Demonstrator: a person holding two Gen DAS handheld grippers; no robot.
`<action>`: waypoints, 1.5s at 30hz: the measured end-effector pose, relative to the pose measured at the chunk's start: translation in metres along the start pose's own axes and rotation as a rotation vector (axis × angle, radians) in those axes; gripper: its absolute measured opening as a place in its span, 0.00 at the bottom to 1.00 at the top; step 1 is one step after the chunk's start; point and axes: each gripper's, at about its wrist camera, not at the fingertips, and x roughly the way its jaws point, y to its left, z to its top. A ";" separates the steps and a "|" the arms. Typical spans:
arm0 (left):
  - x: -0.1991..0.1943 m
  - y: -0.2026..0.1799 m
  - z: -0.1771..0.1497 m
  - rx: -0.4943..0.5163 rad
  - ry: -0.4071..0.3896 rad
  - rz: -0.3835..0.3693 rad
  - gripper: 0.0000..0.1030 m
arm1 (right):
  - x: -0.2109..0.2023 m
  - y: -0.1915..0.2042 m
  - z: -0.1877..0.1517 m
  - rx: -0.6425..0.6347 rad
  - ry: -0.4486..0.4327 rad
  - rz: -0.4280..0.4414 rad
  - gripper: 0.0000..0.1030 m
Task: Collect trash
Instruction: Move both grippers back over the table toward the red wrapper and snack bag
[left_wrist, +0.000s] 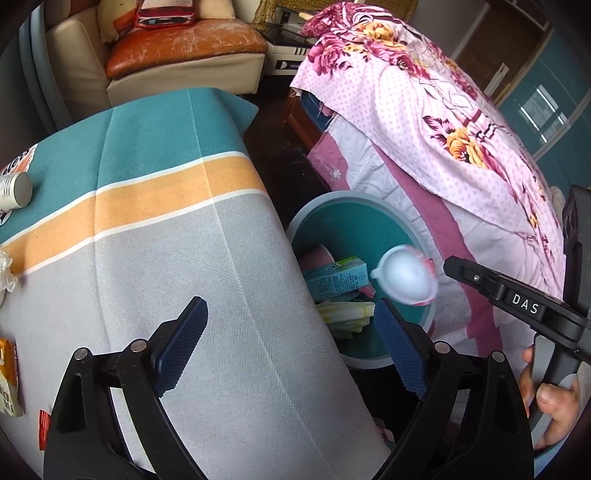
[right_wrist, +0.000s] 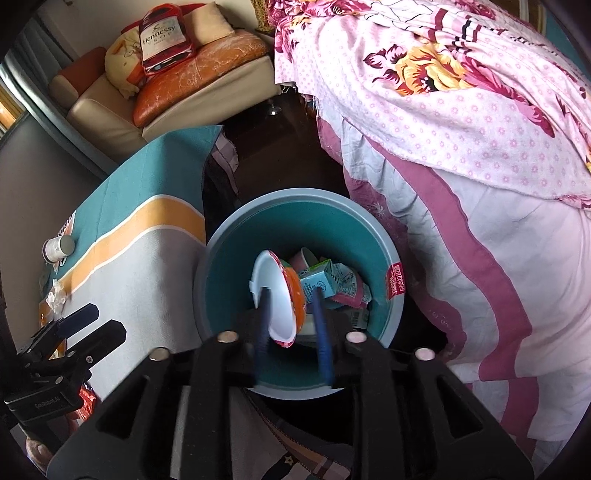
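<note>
Right gripper (right_wrist: 291, 317): fingers parted, cup (right_wrist: 279, 302) loose between them, above bin (right_wrist: 221, 258).
Left gripper (left_wrist: 291, 343): wide, empty, beside bin.
Risk: cup strikes the bin rim and bounces out.

Bin (right_wrist: 391, 236) mouth open from above — table (left_wrist: 221, 258) and bed (left_wrist: 461, 229) flank it.

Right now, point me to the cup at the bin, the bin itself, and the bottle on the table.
cup (right_wrist: 275, 295), right wrist view, white inside.
bin (right_wrist: 295, 197), right wrist view, far rim.
bottle (left_wrist: 20, 190), left wrist view, flat grey end.
</note>
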 end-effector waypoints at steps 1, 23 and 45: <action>0.000 0.001 -0.001 -0.001 0.001 -0.001 0.89 | -0.001 0.001 0.000 -0.003 -0.003 -0.004 0.40; -0.040 0.047 -0.032 -0.077 -0.030 -0.018 0.90 | -0.035 0.054 -0.022 -0.077 -0.005 -0.031 0.70; -0.131 0.188 -0.112 -0.281 -0.138 0.077 0.91 | -0.024 0.233 -0.092 -0.433 0.128 0.050 0.72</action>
